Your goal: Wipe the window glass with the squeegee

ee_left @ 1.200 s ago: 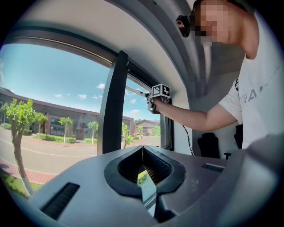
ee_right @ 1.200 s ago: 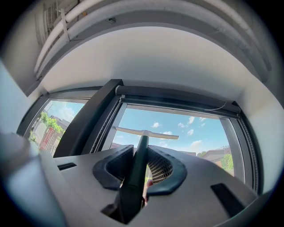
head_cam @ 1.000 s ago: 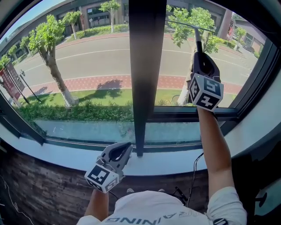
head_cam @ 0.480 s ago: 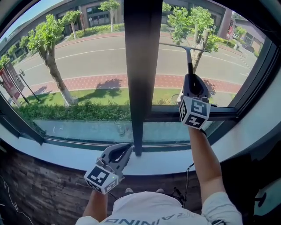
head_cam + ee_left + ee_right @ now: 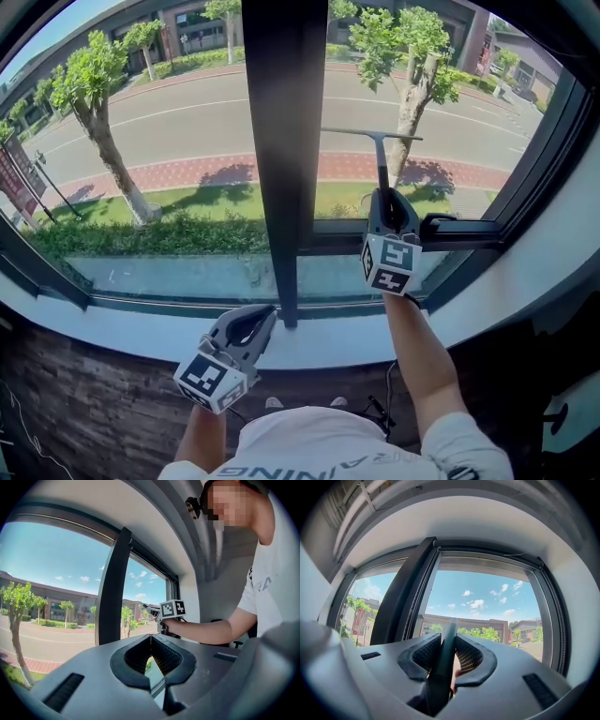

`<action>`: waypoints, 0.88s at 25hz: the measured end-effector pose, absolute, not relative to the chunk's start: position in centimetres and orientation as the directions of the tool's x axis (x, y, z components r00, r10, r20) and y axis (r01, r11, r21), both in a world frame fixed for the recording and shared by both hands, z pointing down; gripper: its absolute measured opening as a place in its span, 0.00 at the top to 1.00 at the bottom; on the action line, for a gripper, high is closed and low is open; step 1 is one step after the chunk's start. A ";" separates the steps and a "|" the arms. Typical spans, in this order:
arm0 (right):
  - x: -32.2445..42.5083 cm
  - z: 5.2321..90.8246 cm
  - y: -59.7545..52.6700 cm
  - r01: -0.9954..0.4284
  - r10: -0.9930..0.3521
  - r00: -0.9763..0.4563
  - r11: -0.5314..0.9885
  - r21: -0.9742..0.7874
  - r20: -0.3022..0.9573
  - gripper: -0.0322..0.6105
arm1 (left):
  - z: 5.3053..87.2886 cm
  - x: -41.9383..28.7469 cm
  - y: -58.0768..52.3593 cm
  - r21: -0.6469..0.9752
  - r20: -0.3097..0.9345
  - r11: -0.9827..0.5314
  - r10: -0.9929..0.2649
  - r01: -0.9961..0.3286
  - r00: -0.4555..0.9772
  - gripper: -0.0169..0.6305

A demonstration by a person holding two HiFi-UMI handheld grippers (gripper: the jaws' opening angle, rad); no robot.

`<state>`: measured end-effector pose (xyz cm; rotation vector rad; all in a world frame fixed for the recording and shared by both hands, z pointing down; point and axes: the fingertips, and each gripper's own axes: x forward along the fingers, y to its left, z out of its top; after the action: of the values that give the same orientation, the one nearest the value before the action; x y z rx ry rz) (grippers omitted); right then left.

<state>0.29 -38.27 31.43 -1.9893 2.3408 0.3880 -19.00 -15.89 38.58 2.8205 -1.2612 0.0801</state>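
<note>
**So: blade low on the right pane, little room left**

My left gripper (image 5: 230, 354) hangs over the sill (image 5: 122, 326), jaws together on nothing, idle. The risk there is small: a knock on the sill if I lean in.

In the middle is the dark post (image 5: 272, 141). The squeegee (image 5: 379, 159) stands just right of it, blade level and seemingly on the glass (image 5: 478, 122), low on the pane. My right gripper (image 5: 388, 202) is clamped on its thin handle.

Likely trouble:
- The blade's left tip could catch the post.
- The handle could twist between the pads under pressure and leave streaks.
- My gripper could strike the latch (image 5: 441, 225) on the lower frame.
</note>
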 end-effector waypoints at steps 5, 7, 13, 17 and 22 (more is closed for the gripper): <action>0.2 34.7 -38.2 -0.973 -0.972 -0.177 0.150 0.175 -0.153 0.79 | 38.7 -19.3 -16.0 0.022 0.072 -0.660 -0.748 -0.751 0.660 0.95; 0.4 36.5 -38.1 -0.973 -0.976 -0.176 0.152 0.175 -0.127 0.79 | 38.9 -19.2 -16.0 0.023 0.075 -0.659 -0.748 -0.752 0.659 0.95; 0.5 41.1 -38.0 -0.970 -0.982 -0.172 0.156 0.185 -0.073 0.79 | 39.5 -19.7 -15.9 0.023 0.096 -0.652 -0.753 -0.758 0.651 0.95; 0.5 43.0 -37.8 -0.969 -0.984 -0.174 0.163 0.185 -0.047 0.79 | 39.6 -19.8 -15.9 0.028 0.104 -0.645 -0.758 -0.764 0.644 0.95; 0.3 46.0 -37.9 -0.963 -0.983 -0.182 0.178 0.204 -0.002 0.79 | 40.3 -19.9 -15.9 0.034 0.116 -0.644 -0.757 -0.765 0.643 0.95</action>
<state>0.28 -37.91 45.97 -2.0857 2.5065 0.2614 -19.91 -15.94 40.27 2.7745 -1.2880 0.1399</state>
